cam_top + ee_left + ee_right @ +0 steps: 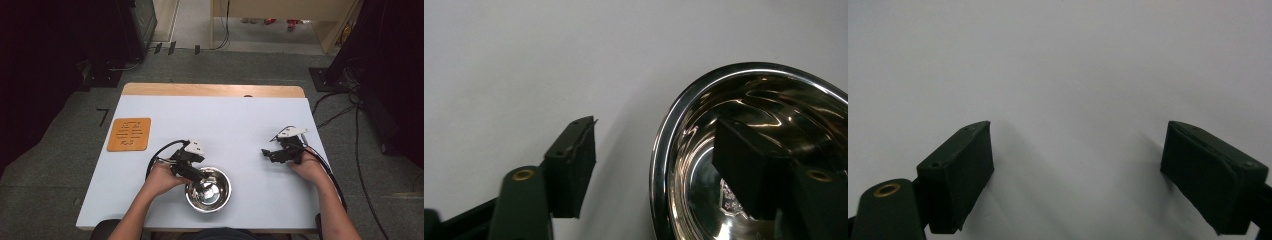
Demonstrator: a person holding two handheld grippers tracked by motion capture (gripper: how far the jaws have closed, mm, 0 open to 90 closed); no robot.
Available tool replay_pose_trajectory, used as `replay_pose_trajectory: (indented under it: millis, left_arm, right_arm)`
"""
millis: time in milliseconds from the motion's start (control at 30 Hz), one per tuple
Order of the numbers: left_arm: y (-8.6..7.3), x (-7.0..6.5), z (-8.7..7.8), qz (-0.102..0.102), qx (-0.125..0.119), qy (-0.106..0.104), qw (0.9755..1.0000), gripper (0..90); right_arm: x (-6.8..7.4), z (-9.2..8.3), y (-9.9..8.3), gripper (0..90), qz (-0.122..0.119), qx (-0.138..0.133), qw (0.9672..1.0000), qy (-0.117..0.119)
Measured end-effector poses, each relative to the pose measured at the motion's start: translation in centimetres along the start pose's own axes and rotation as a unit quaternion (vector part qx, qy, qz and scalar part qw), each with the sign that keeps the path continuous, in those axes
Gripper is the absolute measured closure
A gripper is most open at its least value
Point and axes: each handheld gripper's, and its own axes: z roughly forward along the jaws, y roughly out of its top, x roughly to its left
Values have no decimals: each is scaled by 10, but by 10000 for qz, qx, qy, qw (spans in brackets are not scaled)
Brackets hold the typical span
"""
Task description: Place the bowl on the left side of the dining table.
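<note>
Left gripper (196, 175) straddling near-left rim of steel bowl (208, 189), one jaw inside, one outside on white table (225, 125), gap on both sides of rim, so not yet gripping. Right gripper (272, 154) resting well apart to the right, jaws spread wide over bare tabletop, holding nothing. Bowl sitting upright and empty near front edge of table, orange coaster (129, 134) well away at far left. Judged early: rim lined up, squeeze and lift not yet done.

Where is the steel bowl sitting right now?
In the high view, the steel bowl sits near the table's front edge, left of centre; the left gripper straddles its rim, one jaw inside, one outside.
</note>
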Motion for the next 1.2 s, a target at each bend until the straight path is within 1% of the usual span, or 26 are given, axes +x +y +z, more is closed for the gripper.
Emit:
replay_pose_trajectory:
  millis: [33, 200, 267, 333, 467, 533, 600, 633, 667, 700, 733, 800, 833, 867, 1033, 1167, 1200]
  left_arm:
    - [0, 0, 1, -10, 10, -35, 10000, 391]
    - [-1, -2, 7, 66, 93, -42, 9999, 436]
    - [-2, -3, 9, 135, 147, -76, 9998, 457]
    - [-2, -4, 11, 171, 200, -29, 9996, 469]
    - [-3, -6, 13, 222, 221, -2, 9995, 499]
    - [-2, -5, 14, 180, 256, -21, 9995, 498]
    - [-2, -5, 16, 141, 306, 12, 9994, 485]
    - [-2, -4, 16, 141, 355, -44, 9993, 498]
    - [-2, -5, 17, 158, 371, -74, 9992, 541]
    - [-2, -5, 18, 172, 378, -64, 9991, 552]
    - [-2, -5, 19, 181, 396, -104, 9990, 567]
    - [-2, -5, 21, 186, 439, -132, 9988, 619]
    - [-2, -5, 21, 185, 461, -191, 9986, 619]
    - [-2, -5, 22, 181, 471, -207, 9985, 641]
    - [-2, -2, 21, 108, 499, -319, 9982, 664]
    - [-2, -1, 19, 95, 511, -390, 9979, 688]
    - [-1, -1, 18, 91, 513, -417, 9978, 698]
  right_arm:
    - [0, 0, 0, 130, -22, -12, 10000, -14]
    - [0, 0, 0, 130, 7, 4, 10000, 3]
    - [0, 0, 0, 130, -21, -13, 10000, -13]
    - [0, 0, 0, 130, 0, 0, 10000, 1]
    - [0, 0, 0, 130, -1, 0, 10000, 1]
    - [0, 0, 0, 130, -19, -12, 10000, -13]
    - [0, 0, 0, 130, -23, -13, 10000, -12]
    - [0, 0, 0, 130, -20, -12, 10000, -14]
    - [0, 0, 0, 130, -20, -13, 10000, -14]
    - [0, 0, 0, 130, 1, 0, 10000, -1]
    - [0, 0, 0, 130, 2, 0, 10000, 0]
    - [0, 0, 0, 130, -20, -12, 10000, -13]
    - [0, 0, 0, 130, -20, -12, 10000, -13]
    - [0, 0, 0, 130, -20, -12, 10000, -13]
    - [0, 0, 0, 130, 6, 4, 10000, 3]
    - [0, 0, 0, 130, -20, -12, 10000, -13]
    - [0, 0, 0, 130, 8, 6, 10000, 2]
